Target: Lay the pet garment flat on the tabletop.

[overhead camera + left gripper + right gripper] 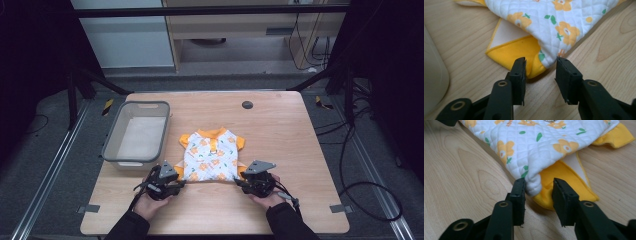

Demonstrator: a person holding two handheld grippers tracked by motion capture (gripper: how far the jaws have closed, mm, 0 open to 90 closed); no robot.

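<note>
A small quilted white garment with orange flowers and yellow trim lies flat on the wooden table. My left gripper sits at its near left corner, held by a hand. In the left gripper view the garment's corner and its yellow sleeve lie between the jaws of the left gripper, which stand apart. My right gripper is at the near right corner. There the right gripper straddles the white corner, with the yellow lining behind it and a gap beside one pad.
A grey plastic basket stands on the table's left side, just beyond my left gripper. A round dark cable hole sits near the far edge. Bare wood lies to the right of the garment and along the near edge.
</note>
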